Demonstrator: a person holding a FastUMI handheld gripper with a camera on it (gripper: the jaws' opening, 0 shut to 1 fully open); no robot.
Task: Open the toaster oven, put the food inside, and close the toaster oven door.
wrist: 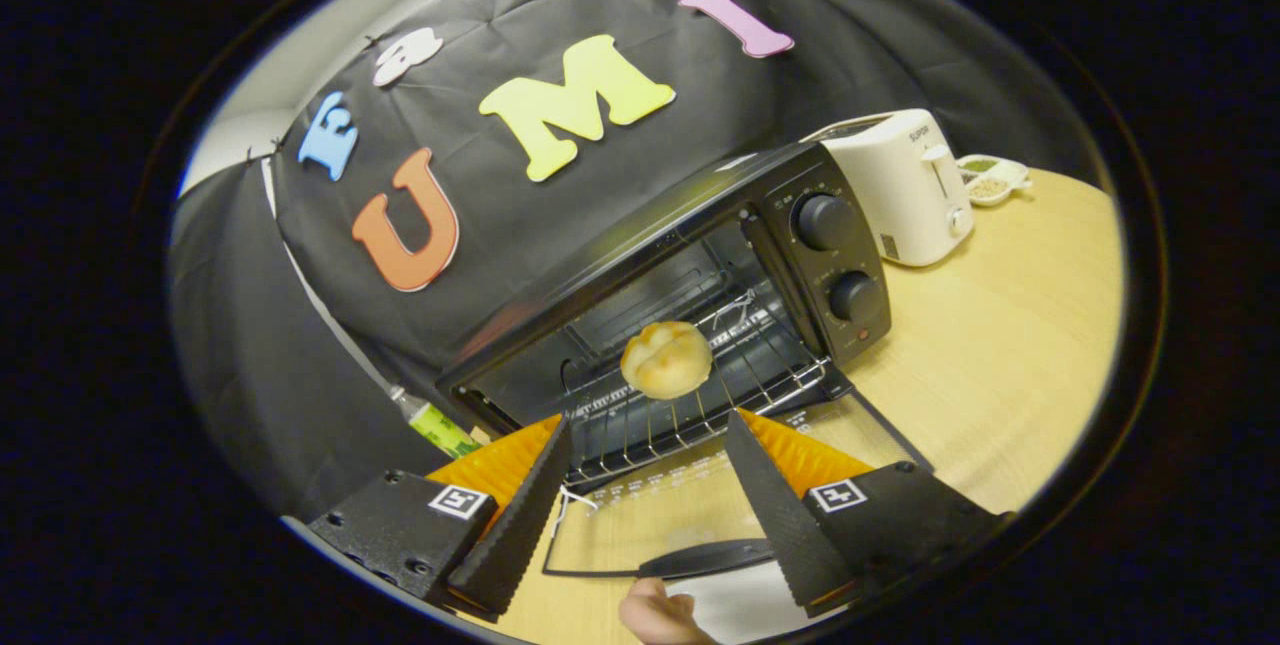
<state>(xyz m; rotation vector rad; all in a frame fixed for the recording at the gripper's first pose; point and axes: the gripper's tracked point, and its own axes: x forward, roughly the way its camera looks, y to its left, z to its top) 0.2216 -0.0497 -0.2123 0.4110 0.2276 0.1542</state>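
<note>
Tongs [648, 425] spread open, nothing between them; bun [666, 359] sits on rack [700, 395] inside toaster oven [700, 265], just beyond tips; oven door [700, 515] down flat over surface [1010, 345]

Evenly and fairly brightly lit from overhead, with soft, short shadows on the wooden table [1010, 345] and a dim interior in the open toaster oven [690, 295]. Strongly bent by the fisheye toward the rim, tilting the oven and the white toaster [905, 190]. Sharp mid-scene, with the bun [666, 359] on the rack crisp beyond the spread-apart fingers [525, 515] of the gripper [650, 430]; faint sheen on the glass door [680, 515], mild softness at the margins.
</note>
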